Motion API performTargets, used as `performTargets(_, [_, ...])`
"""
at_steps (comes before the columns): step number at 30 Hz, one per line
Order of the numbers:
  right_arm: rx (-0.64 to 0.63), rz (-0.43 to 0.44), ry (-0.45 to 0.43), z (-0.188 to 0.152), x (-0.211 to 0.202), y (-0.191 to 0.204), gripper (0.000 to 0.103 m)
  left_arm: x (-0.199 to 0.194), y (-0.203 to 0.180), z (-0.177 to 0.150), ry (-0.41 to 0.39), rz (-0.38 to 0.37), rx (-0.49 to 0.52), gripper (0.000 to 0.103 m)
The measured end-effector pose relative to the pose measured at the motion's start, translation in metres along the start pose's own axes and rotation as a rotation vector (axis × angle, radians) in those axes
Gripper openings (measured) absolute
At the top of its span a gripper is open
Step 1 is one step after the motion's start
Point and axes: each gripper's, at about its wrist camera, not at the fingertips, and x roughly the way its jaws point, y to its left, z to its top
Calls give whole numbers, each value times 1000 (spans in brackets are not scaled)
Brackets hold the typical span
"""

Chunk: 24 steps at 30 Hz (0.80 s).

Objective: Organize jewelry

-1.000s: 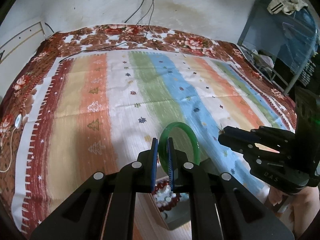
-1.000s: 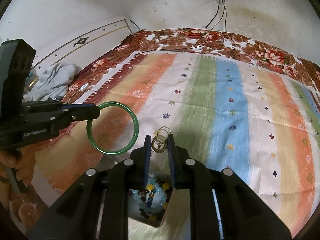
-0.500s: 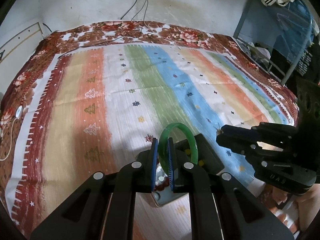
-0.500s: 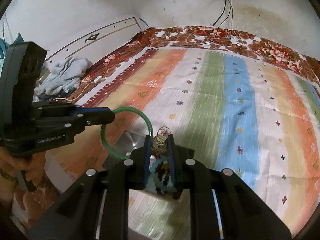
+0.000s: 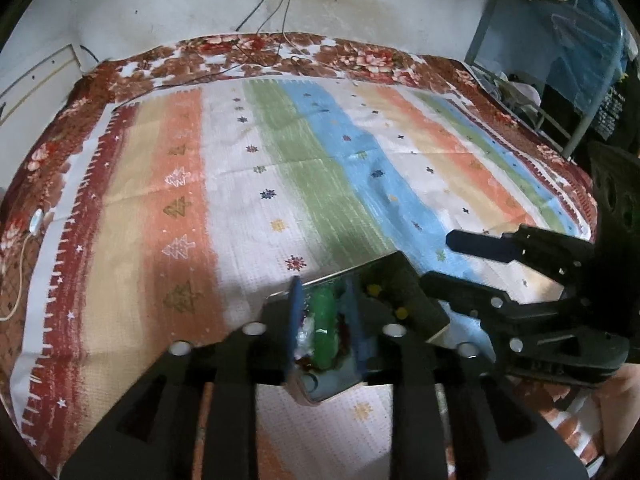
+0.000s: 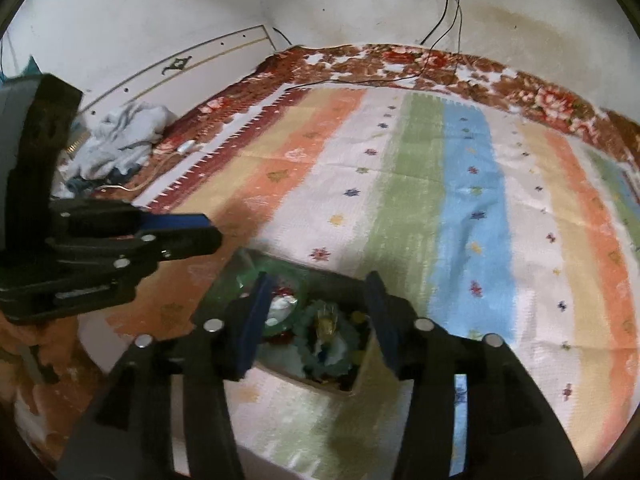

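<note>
A striped bedspread (image 5: 248,184) is seen covering the bed, and no loose jewelry can be made out on it in either view. Near its front edge a small open box (image 6: 344,376) is set, with its lid (image 5: 404,292) raised at the back. Over the box both tools are held, pointing down into it. The jaws of the left hand-held gripper (image 5: 324,320) have just been opened a little; the green bangle (image 5: 323,328) is seen between them, apparently released and lying in the box, though contact with the pads cannot be ruled out through the blur. The jaws of the right hand-held gripper (image 6: 316,320) have just been opened too and are spread wide, with nothing pinched; the gold ring cluster (image 6: 326,322) is seen below them, resting on a bead bracelet (image 6: 316,344) inside the box. Both pieces are therefore judged to be delivered. What seems left is the withdrawal of the two tools and perhaps the closing of the lid; whether further pieces wait outside the views cannot be told
</note>
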Motion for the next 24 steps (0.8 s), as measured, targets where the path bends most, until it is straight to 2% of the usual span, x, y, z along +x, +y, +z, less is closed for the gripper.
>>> performTargets(5, [20,-11,-12,1,-5,-7,54,-1,1,1,-2,22,3,29])
performTargets(6, [19,-12,-16,0,-6,-7,54,-1,1,1,-2,27,7,34])
performTargets(9, [26,-26,-38,-2,-13,-10,66,-5,-1,-1,-12,44,24,52])
performTargets(16, [28,-67,-78,-14,-31,-16,89,-12,-1,-12,-20,61,44,79])
performTargets(18, [36,-60,-87,-18,-36,-18,93,-15,-1,-16,-29,61,45,86])
performTargets(21, [34,-51,-88,-24,-41,-20,98,-18,-1,-21,-34,60,43,96])
performTargets(24, [26,-38,-92,-28,-44,-18,98,-21,-3,-28,-36,66,57,97])
